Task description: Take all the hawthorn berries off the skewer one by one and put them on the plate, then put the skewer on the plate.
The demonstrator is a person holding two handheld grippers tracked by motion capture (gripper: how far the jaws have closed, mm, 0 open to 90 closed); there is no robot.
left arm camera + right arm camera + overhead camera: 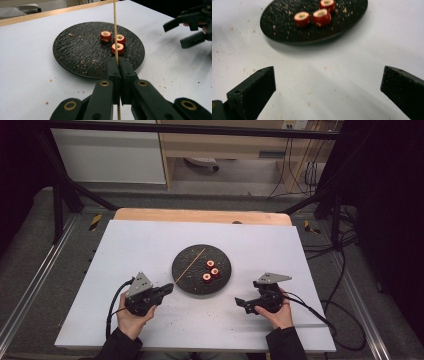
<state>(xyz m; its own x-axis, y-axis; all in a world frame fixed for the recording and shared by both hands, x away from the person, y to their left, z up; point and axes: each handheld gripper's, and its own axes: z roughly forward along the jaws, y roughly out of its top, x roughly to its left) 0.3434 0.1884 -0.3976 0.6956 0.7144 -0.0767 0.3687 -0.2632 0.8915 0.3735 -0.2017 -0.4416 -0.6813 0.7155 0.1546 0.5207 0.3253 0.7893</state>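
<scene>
A round black plate (189,264) lies in the middle of the white tabletop. On its right half sit three red ring-shaped pieces (210,270) with pale centres, close together (117,48) (321,17). My left gripper (167,290) is at the plate's near left edge, shut on a thin wooden skewer (192,263). The skewer slants up over the plate (115,30), and the jaws (119,62) pinch its lower end. To the near right of the plate my right gripper (241,304) stands open above bare table, with nothing between its jaws (328,77).
Small crumbs are scattered over the white tabletop (150,245) and the plate. A wooden edge (200,215) runs along the far side. Black frame legs and cables (345,270) stand off the table on the right.
</scene>
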